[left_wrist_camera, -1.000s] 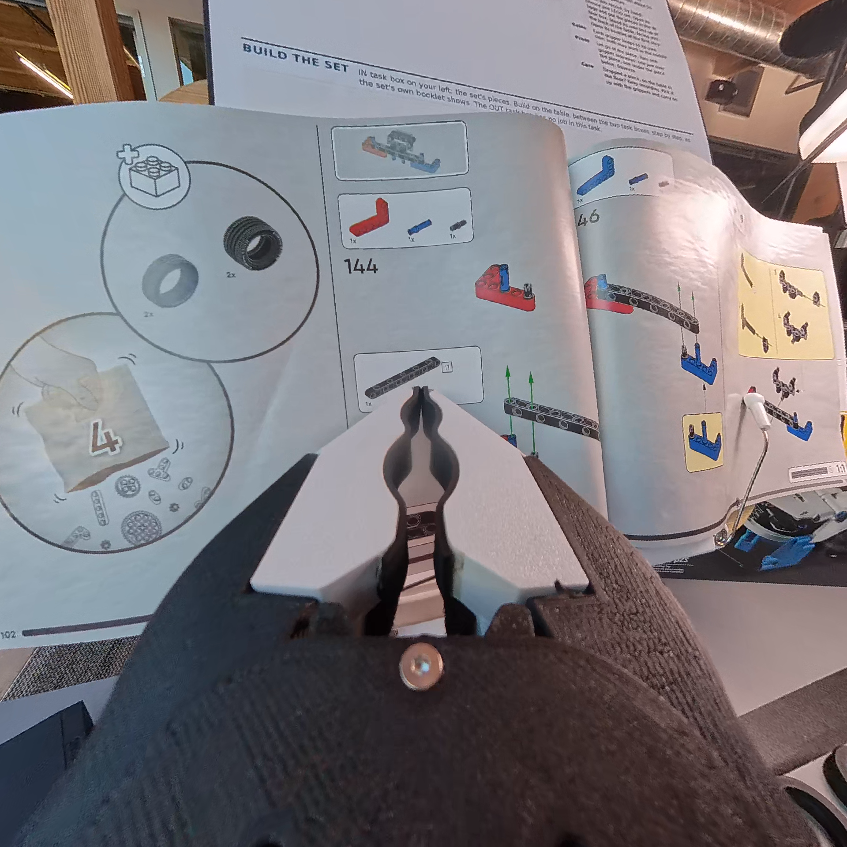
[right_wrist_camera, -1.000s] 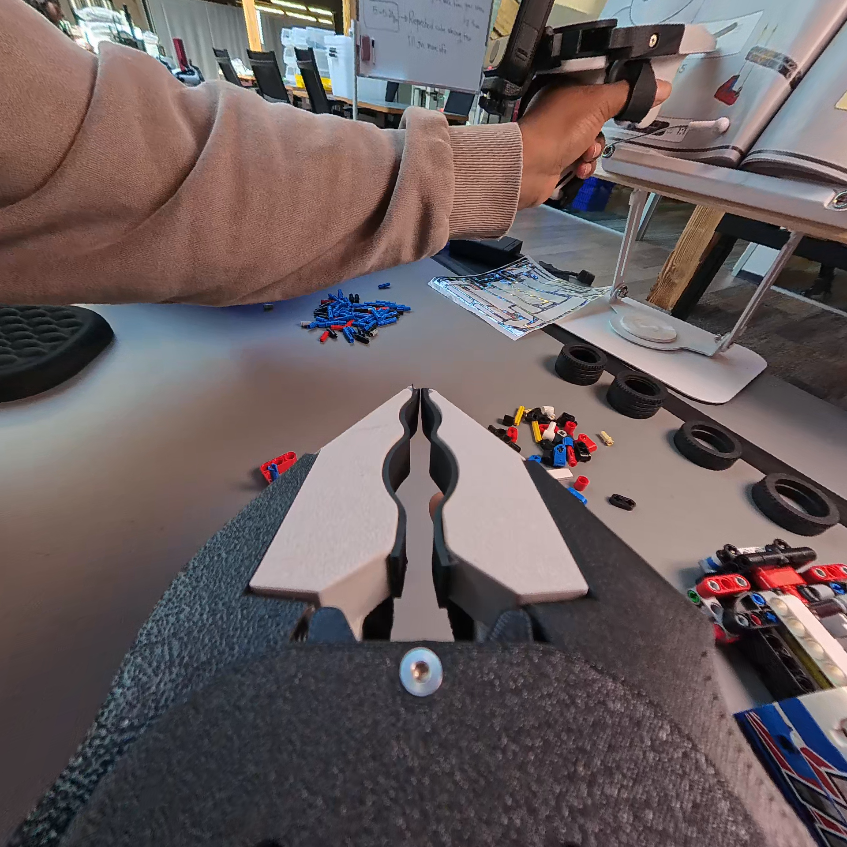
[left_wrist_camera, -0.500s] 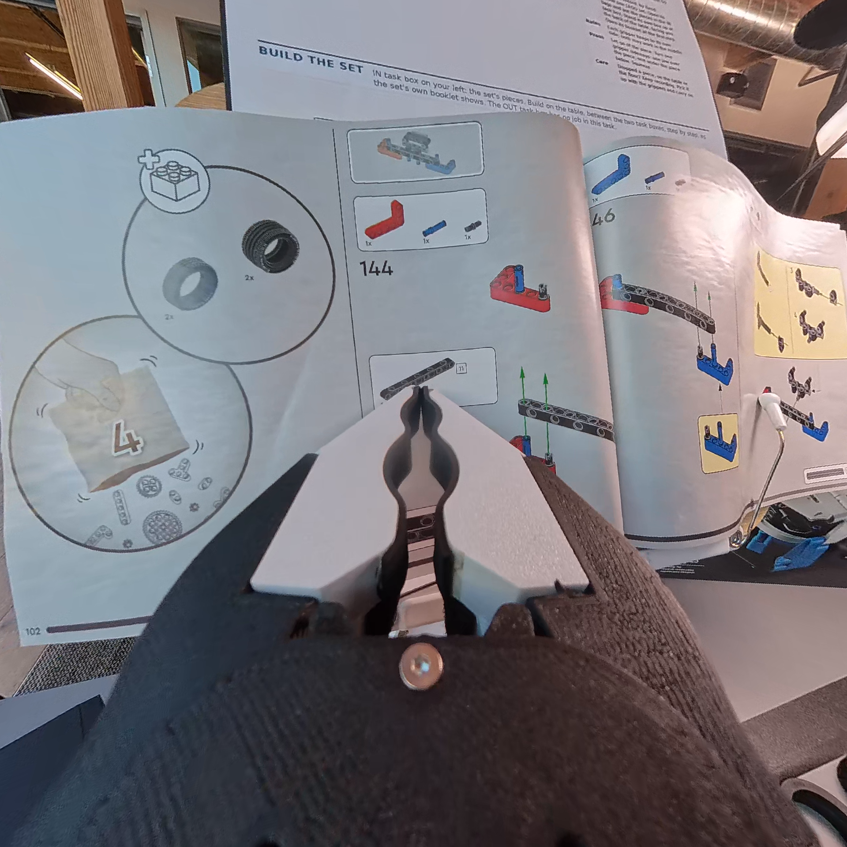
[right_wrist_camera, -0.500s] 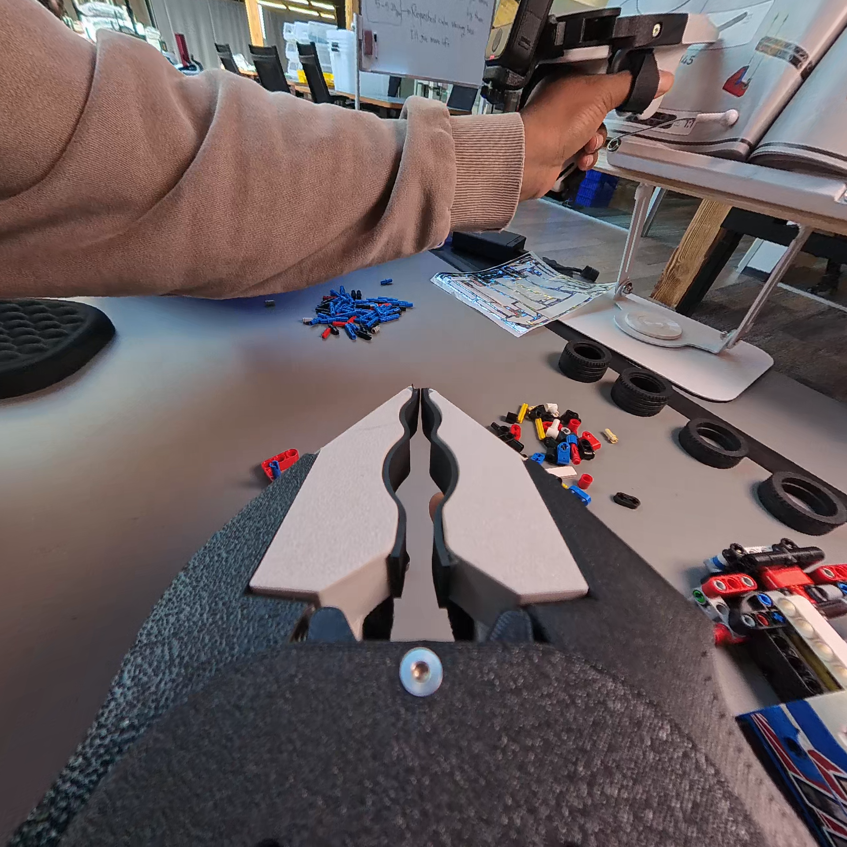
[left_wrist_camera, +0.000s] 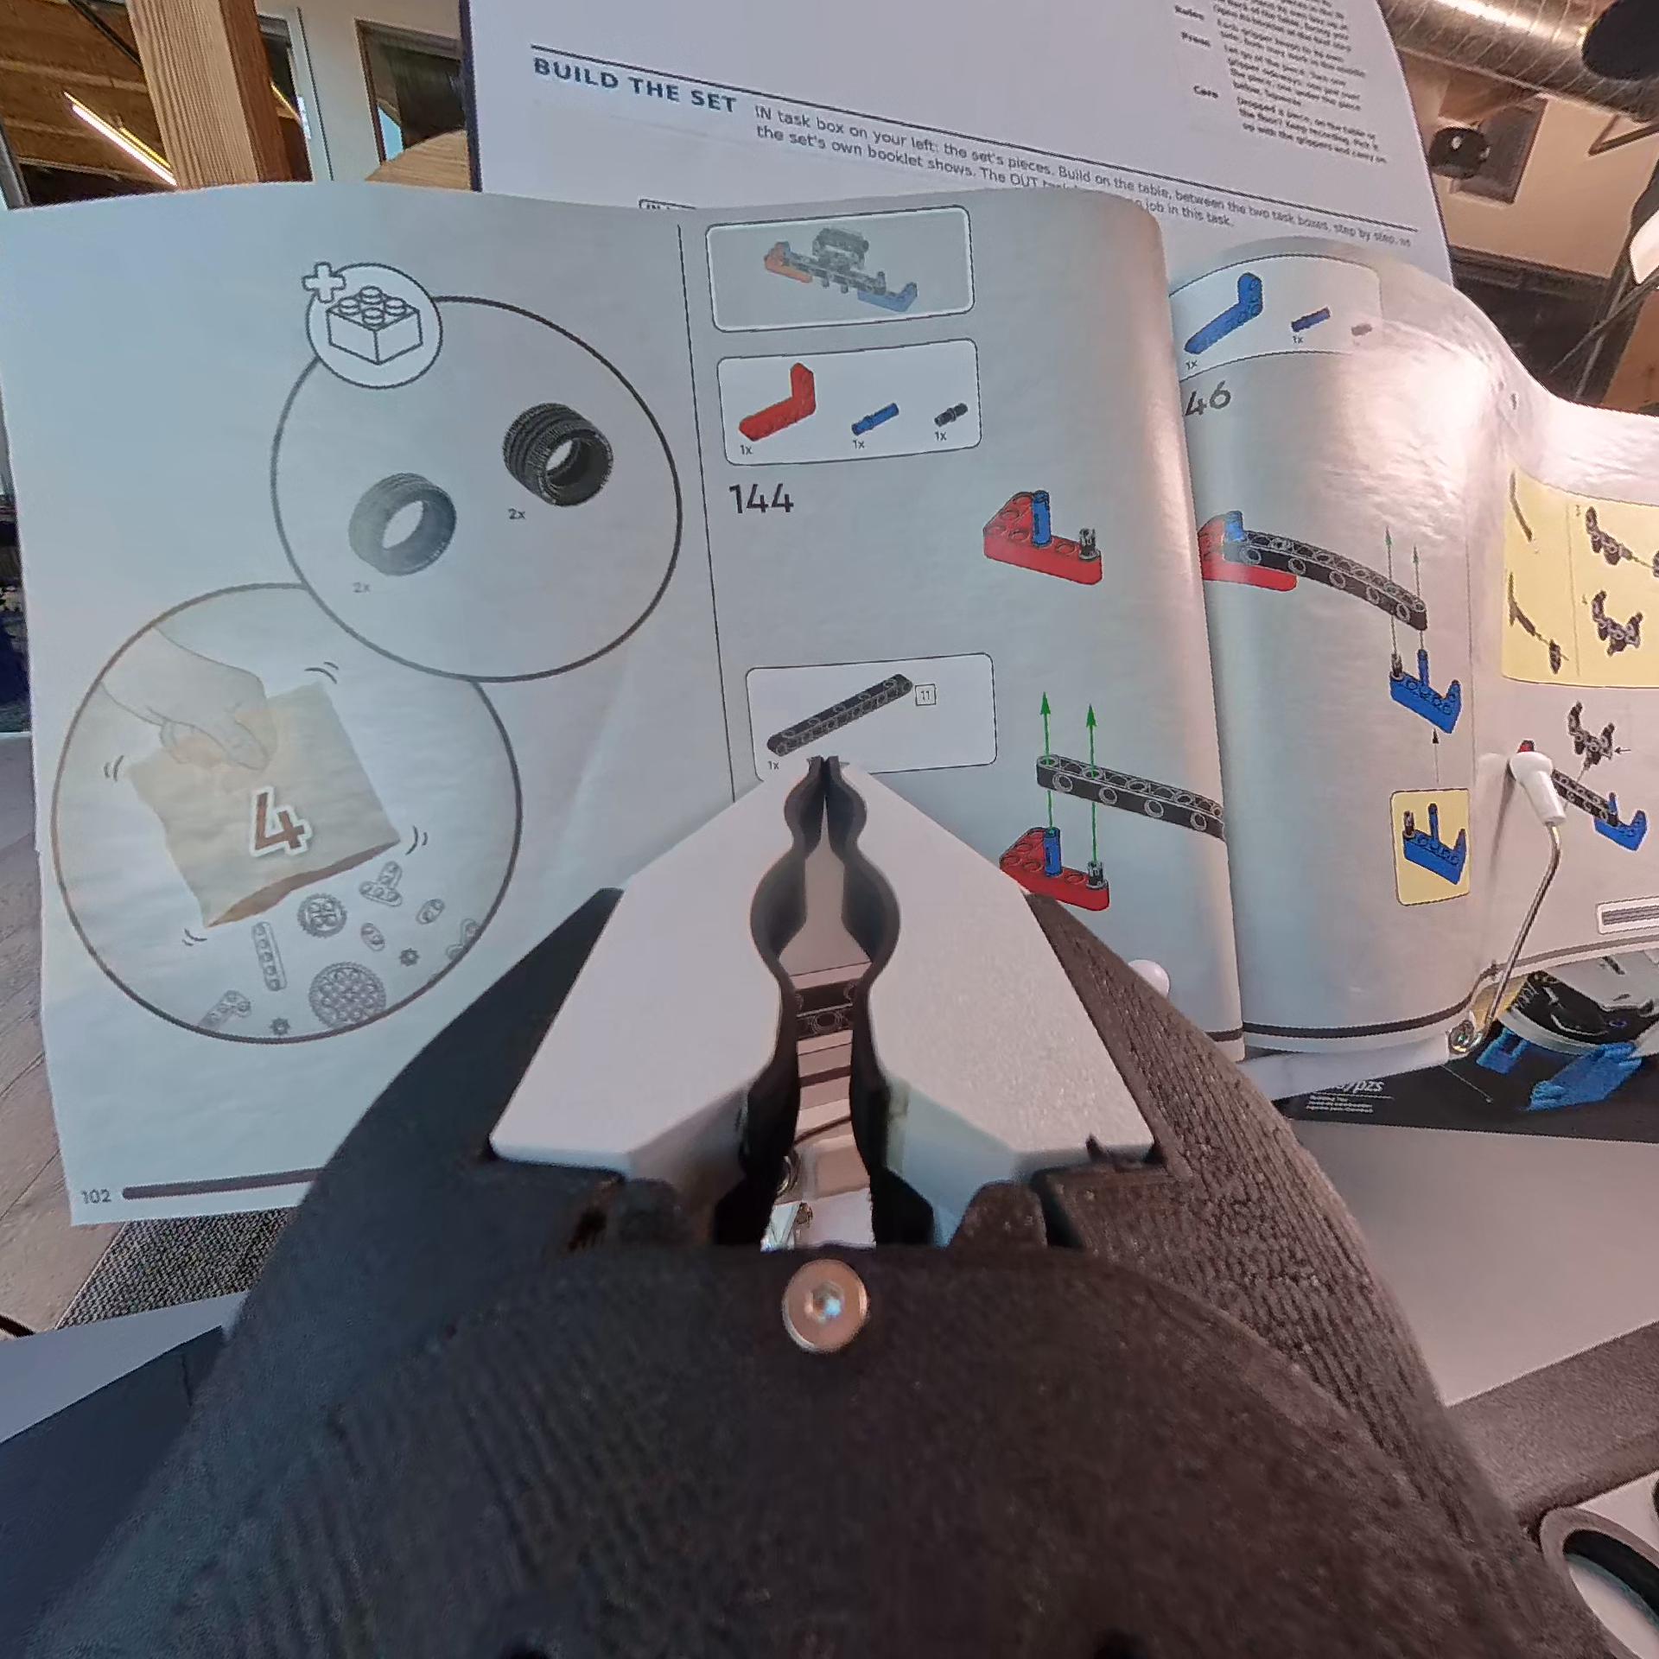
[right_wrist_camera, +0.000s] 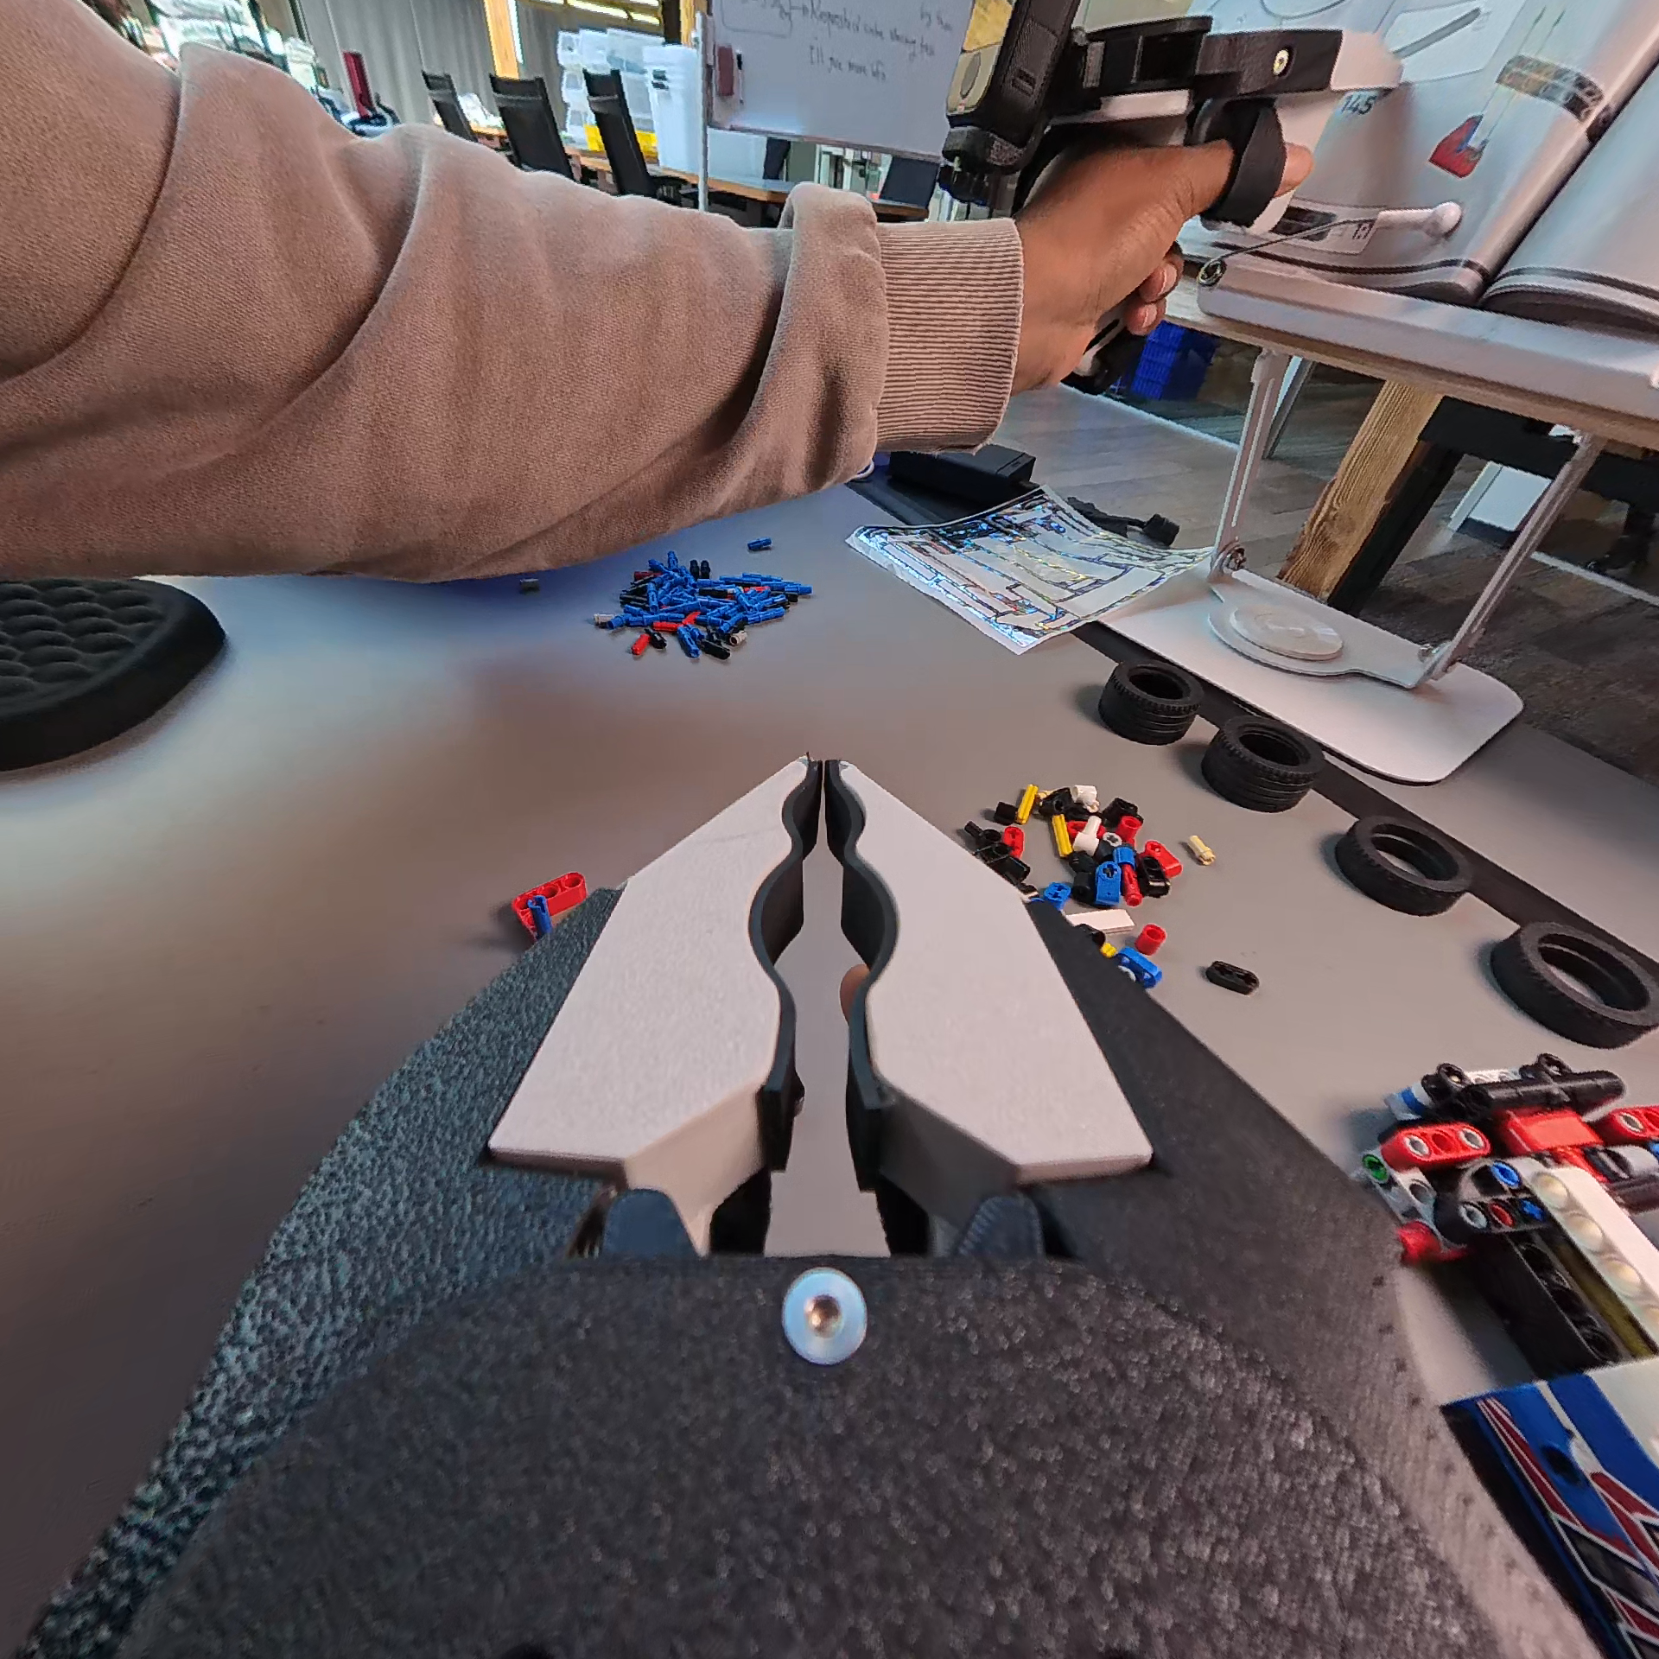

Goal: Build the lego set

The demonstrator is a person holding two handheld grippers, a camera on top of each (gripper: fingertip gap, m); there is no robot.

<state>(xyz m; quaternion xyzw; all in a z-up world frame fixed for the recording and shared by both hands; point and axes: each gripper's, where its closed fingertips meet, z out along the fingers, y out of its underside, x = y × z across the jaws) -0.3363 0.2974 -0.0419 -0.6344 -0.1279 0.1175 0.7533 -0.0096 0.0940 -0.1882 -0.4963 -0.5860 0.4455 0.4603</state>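
Observation:
My left gripper (left_wrist_camera: 826, 765) is shut and empty, held up close in front of the open instruction booklet (left_wrist_camera: 898, 557) on its stand. It also shows in the right wrist view (right_wrist_camera: 1373, 67), held by a hand at the booklet. My right gripper (right_wrist_camera: 821, 768) is shut and empty, low over the grey table (right_wrist_camera: 359, 808). A red angled piece with a blue pin (right_wrist_camera: 548, 898) lies just left of it. A pile of blue, red and black pins (right_wrist_camera: 709, 606) lies farther off. A mixed pile of small pieces (right_wrist_camera: 1086, 853) lies to the right.
Several black tyres (right_wrist_camera: 1261, 763) line the table's right side. A partly built car (right_wrist_camera: 1526, 1167) sits at the near right. A sticker sheet (right_wrist_camera: 1023, 566) and the white stand base (right_wrist_camera: 1400, 718) lie beyond. A black pad (right_wrist_camera: 81, 664) is at the left. A sleeved arm (right_wrist_camera: 449, 359) crosses above. The grippers' ends are close to 40 cm from one another.
My left gripper has swung slightly left, so the booklet sits a little farther right in its view. Both grippers stay shut. The right gripper has barely moved.

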